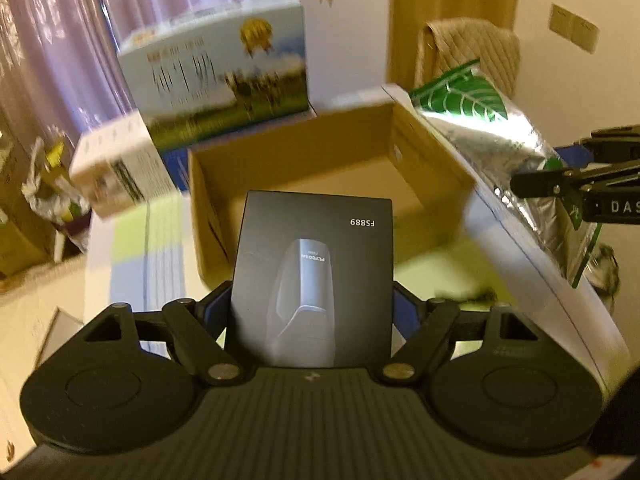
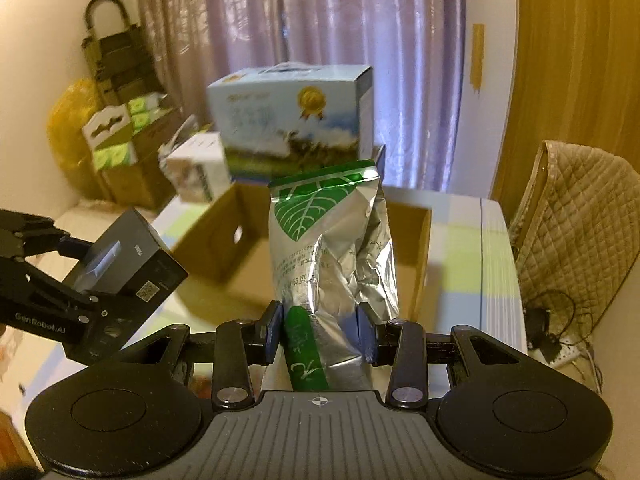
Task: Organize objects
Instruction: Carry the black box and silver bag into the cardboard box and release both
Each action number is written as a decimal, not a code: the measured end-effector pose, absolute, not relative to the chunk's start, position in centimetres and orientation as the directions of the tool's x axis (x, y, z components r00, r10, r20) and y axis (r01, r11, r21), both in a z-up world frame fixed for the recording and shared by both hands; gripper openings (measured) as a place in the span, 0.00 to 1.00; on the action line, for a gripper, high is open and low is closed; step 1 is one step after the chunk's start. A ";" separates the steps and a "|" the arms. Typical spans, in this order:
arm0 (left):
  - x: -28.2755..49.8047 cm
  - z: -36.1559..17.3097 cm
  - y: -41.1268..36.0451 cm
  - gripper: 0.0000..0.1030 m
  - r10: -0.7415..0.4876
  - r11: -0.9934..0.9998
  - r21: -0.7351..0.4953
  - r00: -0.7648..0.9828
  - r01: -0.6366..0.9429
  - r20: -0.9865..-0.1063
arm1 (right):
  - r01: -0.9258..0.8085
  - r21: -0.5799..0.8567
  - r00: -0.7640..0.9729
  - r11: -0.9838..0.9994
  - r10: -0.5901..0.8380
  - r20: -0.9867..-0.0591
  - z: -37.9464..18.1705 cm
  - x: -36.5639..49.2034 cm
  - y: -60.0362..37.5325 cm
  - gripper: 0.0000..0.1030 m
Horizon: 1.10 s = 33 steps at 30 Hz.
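Both my jaws are full, and an open cardboard box waits on the desk ahead.

At the far left of the desk (image 1: 132,240) stands a small white carton (image 1: 120,168), with a blue-and-green printed carton (image 1: 216,76) behind it. My left gripper (image 1: 312,304) has its jaws clamped on the sides of a black box (image 1: 316,264) marked FS889, held tilted just in front of the near wall of the cardboard box (image 1: 320,152), which lies open and looks empty inside. My right gripper (image 2: 320,328) has its jaws pinched on the lower part of a crinkled silver foil pouch (image 2: 332,236) with a green leaf print, upright above the same box's near edge. To the right, a quilted beige cover (image 2: 576,208) drapes a chair beside the desk.
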<state>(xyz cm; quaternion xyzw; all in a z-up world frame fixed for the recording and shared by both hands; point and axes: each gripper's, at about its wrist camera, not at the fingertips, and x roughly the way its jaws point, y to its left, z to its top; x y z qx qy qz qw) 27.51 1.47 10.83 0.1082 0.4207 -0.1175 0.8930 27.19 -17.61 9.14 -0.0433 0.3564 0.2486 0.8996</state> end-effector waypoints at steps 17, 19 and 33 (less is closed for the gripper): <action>40.5 8.1 2.6 0.74 -0.121 0.979 0.008 0.613 0.204 -0.781 | -0.381 0.184 0.576 0.906 0.388 -0.720 5.0 39.8 -15.4 0.36; 41.2 7.7 2.6 0.75 -0.129 0.981 -0.008 0.615 0.195 -0.778 | -0.368 0.191 0.576 0.910 0.384 -0.721 4.5 40.4 -15.4 0.36; 40.8 5.4 3.9 0.86 -0.132 0.988 -0.051 0.635 0.145 -0.761 | -0.336 0.229 0.557 0.913 0.389 -0.734 2.2 41.7 -14.8 0.36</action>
